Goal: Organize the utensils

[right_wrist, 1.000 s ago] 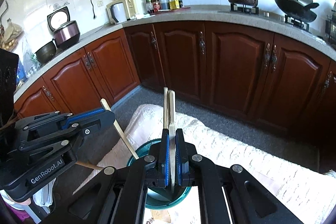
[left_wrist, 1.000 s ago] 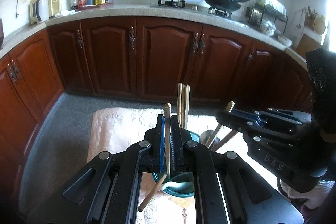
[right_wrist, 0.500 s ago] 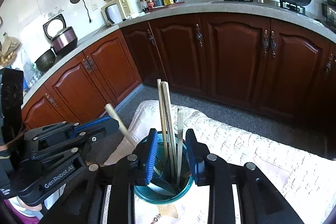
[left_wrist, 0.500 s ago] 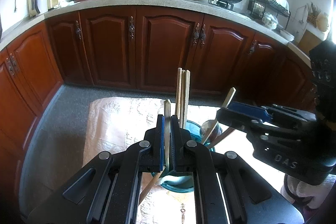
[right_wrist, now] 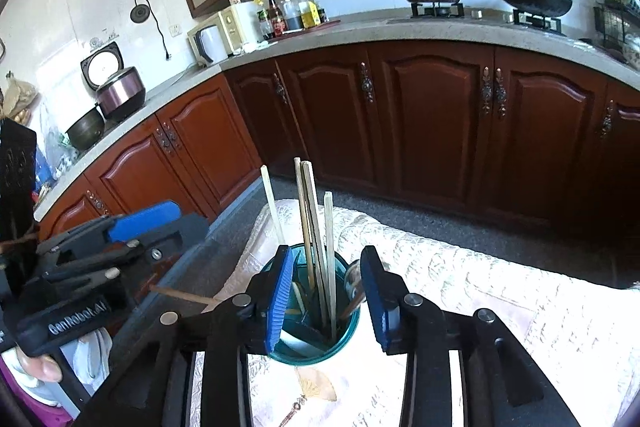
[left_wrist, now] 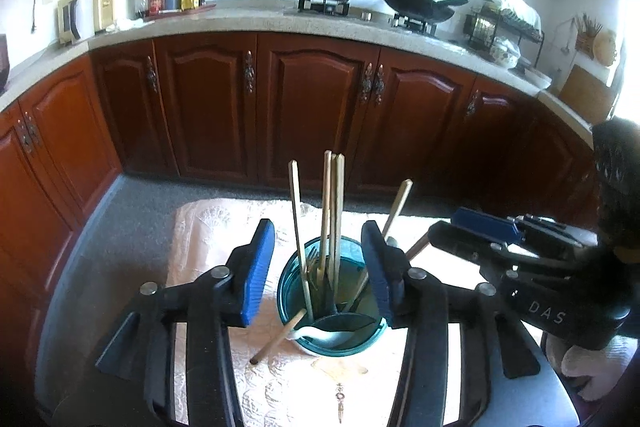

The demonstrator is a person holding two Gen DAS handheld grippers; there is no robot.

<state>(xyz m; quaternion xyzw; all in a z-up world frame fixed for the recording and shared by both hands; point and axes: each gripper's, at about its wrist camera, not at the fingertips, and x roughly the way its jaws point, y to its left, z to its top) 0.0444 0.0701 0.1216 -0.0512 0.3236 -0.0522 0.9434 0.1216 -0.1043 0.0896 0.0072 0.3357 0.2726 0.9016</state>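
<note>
Left gripper (left_wrist: 318, 273): we see it angled down, jaws just opened wide, gripping nothing.
Right gripper (right_wrist: 326, 297): angled down, just opened.
Chopsticks (left_wrist: 333, 215): upright in teal cup (left_wrist: 294, 301).
Writing: "DAS", "GenRobot.AI", seemingly.

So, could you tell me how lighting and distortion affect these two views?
Left wrist view: sunlight washes out the tablecloth near the cup, and the counter bows from fisheye. Right wrist view: similar glare on the cloth, dark vignetted corners, cabinets curved.
</note>
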